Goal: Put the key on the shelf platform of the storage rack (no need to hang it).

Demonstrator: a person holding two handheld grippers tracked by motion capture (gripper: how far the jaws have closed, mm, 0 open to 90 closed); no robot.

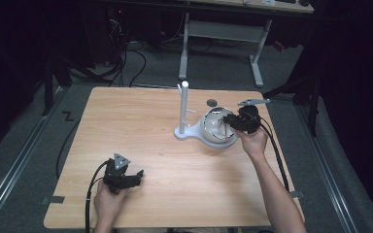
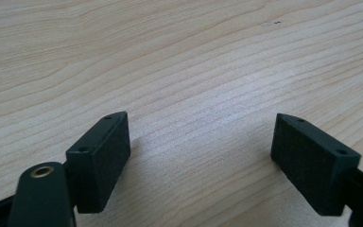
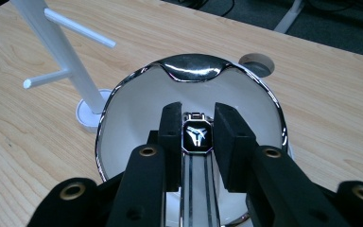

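Observation:
A wristwatch (image 3: 197,137) with a dark face, a white three-armed mark and a metal band sits between the pads of my right gripper (image 3: 198,109), which is shut on it. The watch hangs over the inside of a white bowl with a chrome rim (image 3: 137,109). In the high view the right gripper (image 1: 229,121) reaches into that bowl (image 1: 212,127) from the right. A white post with side pegs (image 1: 184,109) rises from the bowl's base at its left. My left gripper (image 1: 135,175) rests low at the table's front left, open, with bare wood between its jaws (image 2: 201,118).
The wooden table (image 1: 141,126) has a round cable hole (image 1: 212,102) just behind the bowl. The peg post (image 3: 66,52) stands close to the bowl's left side. Behind the table are a desk's white legs (image 1: 256,63) and cables on the floor.

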